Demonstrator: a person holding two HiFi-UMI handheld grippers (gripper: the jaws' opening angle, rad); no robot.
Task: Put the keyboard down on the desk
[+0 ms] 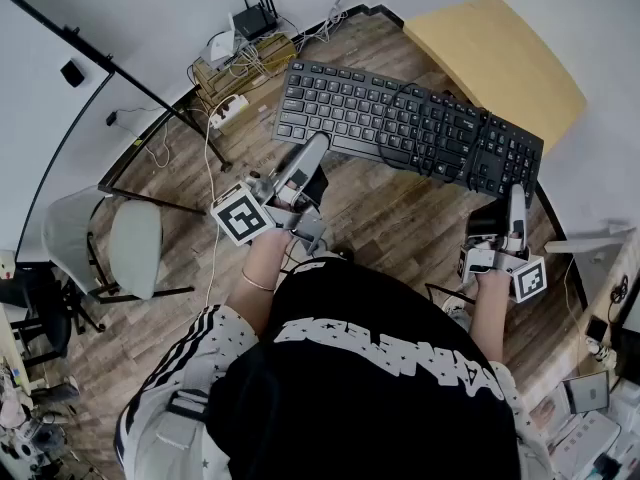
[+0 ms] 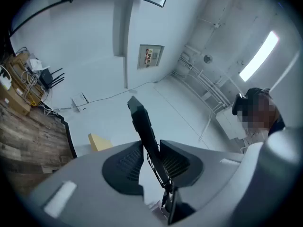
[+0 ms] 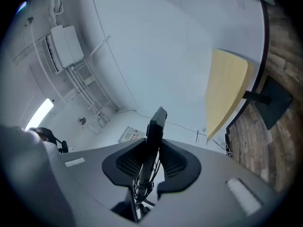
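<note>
Hanging above the floor (image 1: 400, 218) near the desk (image 1: 500, 53), the keyboard (image 1: 340, 103) is clamped at both ends by the left gripper (image 1: 310, 155) and right gripper (image 1: 514, 198); chair (image 1: 135, 248) and router (image 1: 257, 13) stand leftward.

Wood-plank floor (image 1: 390, 218) meets white walls (image 1: 150, 8). A pale wooden table (image 1: 495, 58) stands far right, a grey chair (image 1: 130, 248) left. A strip light (image 2: 258, 56) glows overhead.

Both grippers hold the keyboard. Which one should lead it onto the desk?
Right, probably: the right gripper clamps the keyboard end nearest the desk; the left gripper holds the far end.
</note>
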